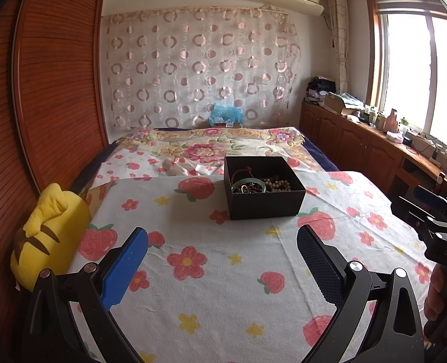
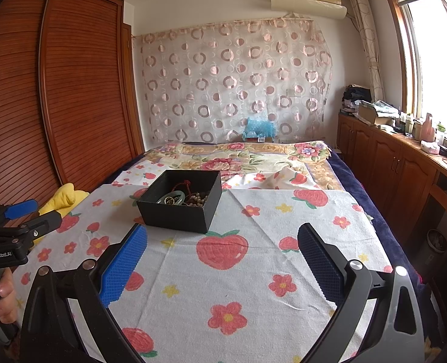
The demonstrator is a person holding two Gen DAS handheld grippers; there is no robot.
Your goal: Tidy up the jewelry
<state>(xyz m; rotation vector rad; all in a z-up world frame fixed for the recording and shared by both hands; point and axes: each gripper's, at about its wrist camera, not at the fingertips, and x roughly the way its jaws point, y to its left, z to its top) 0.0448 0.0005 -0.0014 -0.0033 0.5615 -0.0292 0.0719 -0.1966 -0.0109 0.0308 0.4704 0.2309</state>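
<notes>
A black open box (image 1: pixel 265 202) stands on the strawberry-print cloth (image 1: pixel 211 272) on the bed. Inside it lie a green bangle (image 1: pixel 249 185), a brown bead string (image 1: pixel 279 184) and a red cord (image 1: pixel 242 171). The box also shows in the right wrist view (image 2: pixel 178 211), with the bangle (image 2: pixel 171 200) and beads (image 2: pixel 197 199) in it. My left gripper (image 1: pixel 221 242) is open and empty, well short of the box. My right gripper (image 2: pixel 221 242) is open and empty, also short of the box, which sits to its left front.
A yellow plush pillow (image 1: pixel 49 236) lies at the bed's left edge by the wooden wardrobe (image 1: pixel 41 90). A floral blanket (image 1: pixel 211 148) covers the far bed. Wooden cabinets (image 1: pixel 359 142) with clutter run along the right under the window.
</notes>
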